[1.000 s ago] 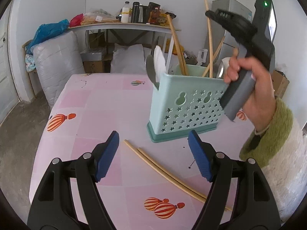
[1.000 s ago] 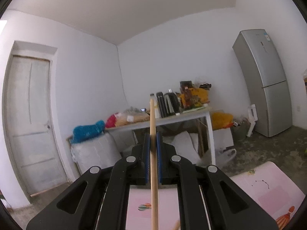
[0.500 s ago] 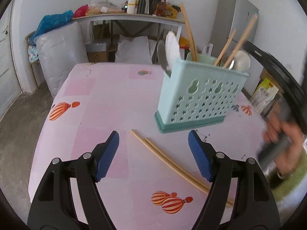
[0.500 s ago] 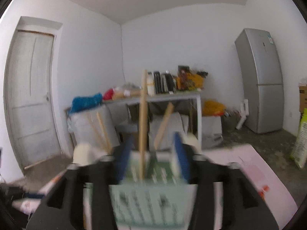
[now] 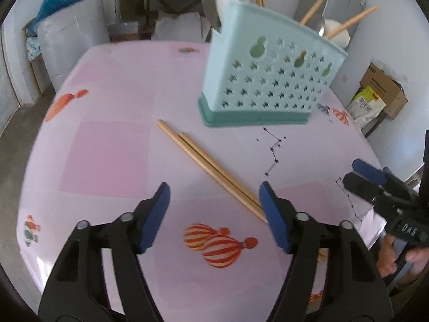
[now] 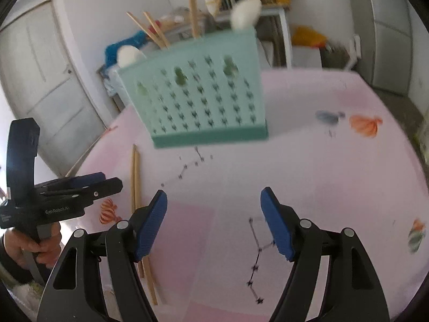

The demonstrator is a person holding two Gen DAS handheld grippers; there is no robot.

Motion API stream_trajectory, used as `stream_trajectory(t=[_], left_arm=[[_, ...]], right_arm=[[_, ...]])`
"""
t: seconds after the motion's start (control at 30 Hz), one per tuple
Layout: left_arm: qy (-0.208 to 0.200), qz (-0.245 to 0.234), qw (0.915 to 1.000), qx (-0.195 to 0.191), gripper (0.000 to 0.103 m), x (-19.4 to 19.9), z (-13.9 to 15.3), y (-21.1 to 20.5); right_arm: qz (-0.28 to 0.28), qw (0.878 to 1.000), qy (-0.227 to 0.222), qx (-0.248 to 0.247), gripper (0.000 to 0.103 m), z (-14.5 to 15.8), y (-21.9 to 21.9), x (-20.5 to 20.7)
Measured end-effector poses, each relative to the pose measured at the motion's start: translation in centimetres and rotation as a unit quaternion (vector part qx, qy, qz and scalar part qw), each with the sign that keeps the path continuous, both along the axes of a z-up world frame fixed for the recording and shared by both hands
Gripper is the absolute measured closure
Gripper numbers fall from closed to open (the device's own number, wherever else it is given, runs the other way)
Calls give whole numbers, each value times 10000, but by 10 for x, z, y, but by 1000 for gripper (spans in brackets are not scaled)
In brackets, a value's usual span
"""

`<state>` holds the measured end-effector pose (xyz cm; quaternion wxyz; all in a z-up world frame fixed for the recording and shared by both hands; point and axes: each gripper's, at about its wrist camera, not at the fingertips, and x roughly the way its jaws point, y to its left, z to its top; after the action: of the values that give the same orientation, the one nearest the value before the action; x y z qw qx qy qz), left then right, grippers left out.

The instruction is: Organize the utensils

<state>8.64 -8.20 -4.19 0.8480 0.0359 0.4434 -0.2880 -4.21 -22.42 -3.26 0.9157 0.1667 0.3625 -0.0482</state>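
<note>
The left gripper (image 5: pixel 214 206) hovers above the pink bench (image 5: pixel 107 147), its fingers (image 5: pixel 158 209) spread wide and holding nothing. Two wooden chopsticks (image 5: pixel 209 166) lie side by side on the bench, running from beyond the fingertips back under the right finger. Farther ahead stands the mint utensil caddy (image 5: pixel 268 80), with chopsticks and spoons inside. The right gripper (image 6: pixel 214 209) is likewise wide apart and empty, the caddy ahead of its fingers.
</note>
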Motion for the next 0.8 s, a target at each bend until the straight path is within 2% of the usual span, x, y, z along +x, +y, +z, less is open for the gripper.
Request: stream_trajectory(t=[0.07, 0.2, 0.27, 0.33, 0.67, 0.73, 0.8], left_arm=[[33, 2, 9999, 163, 51, 1, -7, -9], [-261, 38, 9986, 449, 63, -1, -12, -18], [-306, 49, 9983, 501, 71, -1, -13, -18], [-387, 29, 9974, 602, 84, 0, -13, -16], [-400, -157, 9964, 727, 90, 10, -10, -3], [-397, -169, 9962, 755, 92, 9, -9, 2], [-405, -190, 9958, 794, 92, 7, -9, 4]], right_arm=[[-115, 9996, 141, 212, 21, -9, -3, 1], [-233, 9988, 398, 170, 8, -16, -2, 3], [-264, 9982, 509, 188, 6, -21, -1, 3], [-262, 9983, 503, 148, 6, -21, 0, 3], [61, 9976, 633, -289, 6, -21, 8, 0], [-31, 9965, 815, -183, 6, -17, 7, 1], [9, 9975, 689, 127, 6, -8, 9, 3]])
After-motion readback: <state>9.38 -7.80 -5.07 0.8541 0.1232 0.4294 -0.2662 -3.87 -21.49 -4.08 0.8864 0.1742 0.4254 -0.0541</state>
